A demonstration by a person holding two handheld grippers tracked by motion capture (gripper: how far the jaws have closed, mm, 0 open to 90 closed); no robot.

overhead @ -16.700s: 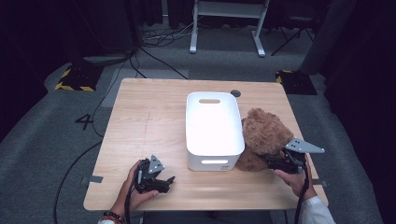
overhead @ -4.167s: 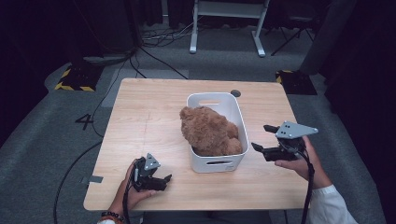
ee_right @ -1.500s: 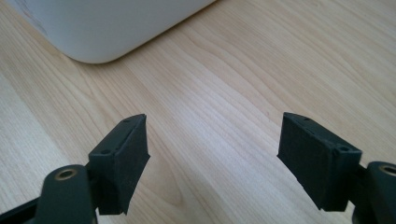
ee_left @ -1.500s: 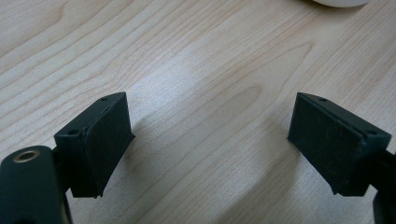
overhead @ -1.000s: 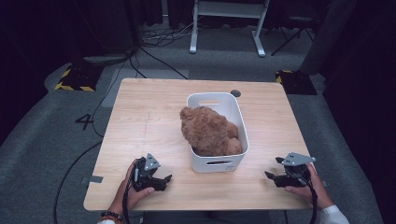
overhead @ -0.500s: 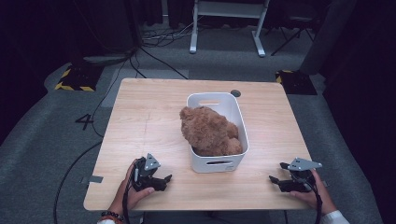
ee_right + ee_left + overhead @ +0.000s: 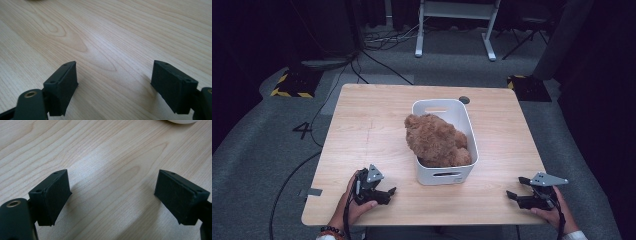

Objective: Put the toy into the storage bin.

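A brown teddy bear is sitting in a white bin. Both grippers — left, right — are resting on the table, jaws spread, empty.

Overhead forward; gripper cameras close (tabletop).

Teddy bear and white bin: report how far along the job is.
Done: the teddy bear sits inside the white bin, partly above its rim. In hand: nothing; the left tongs and right tongs are both open and empty, at the table's near edge, apart from the bin. Left: nothing apparent.
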